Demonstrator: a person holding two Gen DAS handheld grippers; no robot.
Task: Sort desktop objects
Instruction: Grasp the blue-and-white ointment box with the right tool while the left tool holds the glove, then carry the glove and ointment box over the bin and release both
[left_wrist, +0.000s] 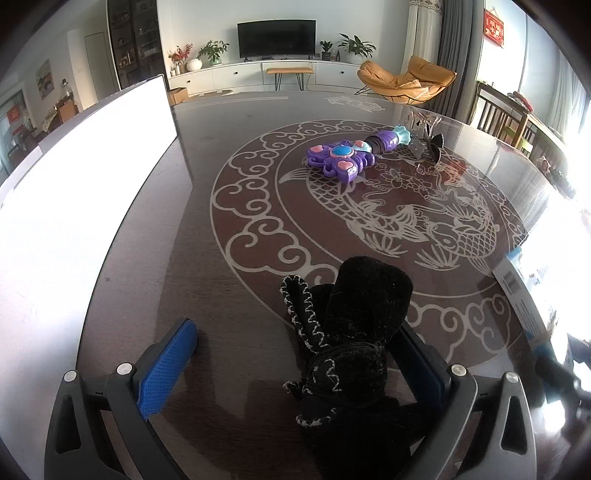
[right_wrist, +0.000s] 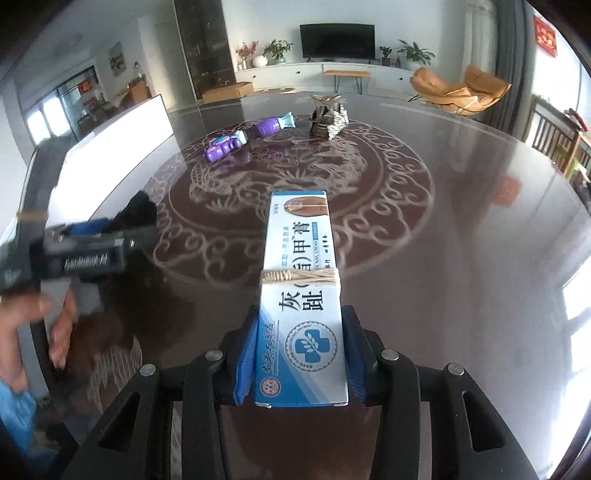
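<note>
A black fuzzy cloth item (left_wrist: 365, 306) with pale stitching lies between the blue pads of my left gripper (left_wrist: 297, 328). It leans on the right pad; the left pad (left_wrist: 166, 365) stands well clear of it, so the jaws are open. My right gripper (right_wrist: 301, 314) is shut on a blue-and-white ointment box (right_wrist: 299, 258) bound with twine, both pads pressing its sides, box held above the table. The box's end (left_wrist: 517, 288) shows at the right edge of the left wrist view. A purple toy wand (left_wrist: 340, 158) (right_wrist: 240, 142) and a black-and-silver hair clip (left_wrist: 428, 144) (right_wrist: 327, 114) lie farther back.
A tall white panel (left_wrist: 74, 203) (right_wrist: 110, 140) stands along the left side of the dark, fish-patterned round table (left_wrist: 258, 221). A person's hand (right_wrist: 33, 325) holds the left gripper (right_wrist: 92, 240), blurred. Chairs stand beyond the right rim.
</note>
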